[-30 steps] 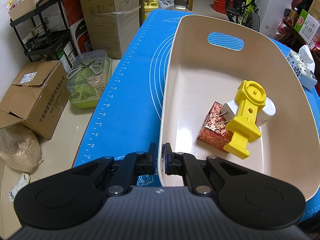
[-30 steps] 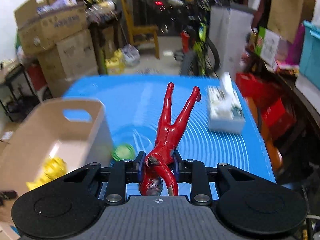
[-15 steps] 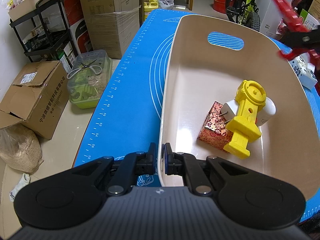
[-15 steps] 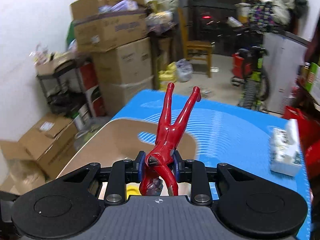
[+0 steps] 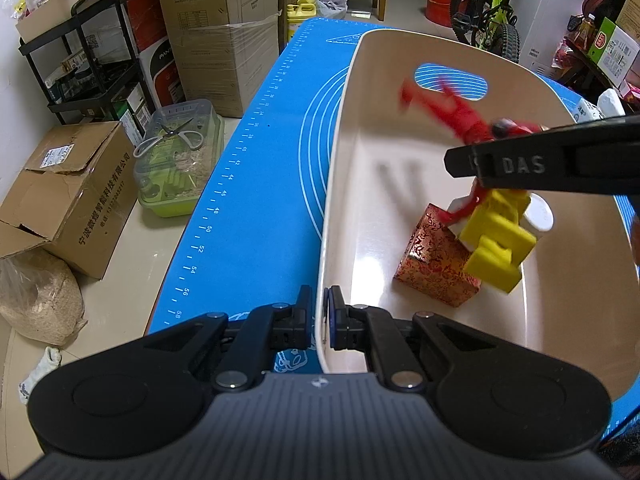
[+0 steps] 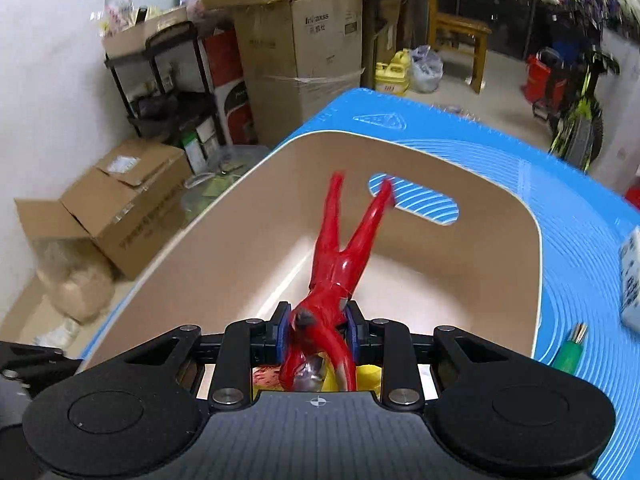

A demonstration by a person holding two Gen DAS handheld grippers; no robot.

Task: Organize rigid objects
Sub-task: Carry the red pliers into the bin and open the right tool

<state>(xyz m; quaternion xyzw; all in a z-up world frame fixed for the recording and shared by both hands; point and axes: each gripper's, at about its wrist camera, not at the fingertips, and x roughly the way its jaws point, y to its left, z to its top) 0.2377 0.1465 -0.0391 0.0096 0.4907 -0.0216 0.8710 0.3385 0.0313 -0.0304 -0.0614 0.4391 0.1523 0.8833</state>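
Red plastic figure [image 6: 336,264] pinched at the torso between the blue pads of the right claw [image 6: 318,330], at lower centre of the right wrist view; head toward the camera, both legs fanned out in a V toward the upper centre, feet blurred; glossy, rigid, slim-limbed, with a grey patch at the head. Gripped at the thickest part, probably so the thin legs stay free and the toy cannot pivot; suspended over the open cream bin [image 6: 532,264], above its floor and not touching it, seemingly ready for release inside. In the left wrist view, same figure [image 5: 464,114] at upper right, smeared by motion, casting a V-shaped shadow on the bin floor.

Below it, at right of the left wrist view: yellow plastic toy [image 5: 496,240] leaning across a red-and-gold patterned box [image 5: 434,264], with a white cylinder [image 5: 540,216] just behind; all lying together on the bin floor.

Left claw [image 5: 318,320] at lower centre, clamped narrow on the near rim of the bin [image 5: 328,200], likely to steady it during the drop.

Bin resting on a blue mat [image 5: 256,184] covering the tabletop; green object [image 6: 570,354] and a blurred white packet [image 6: 632,280] on the mat at right edge of the right wrist view; cardboard boxes [image 5: 68,204] on the floor at left.
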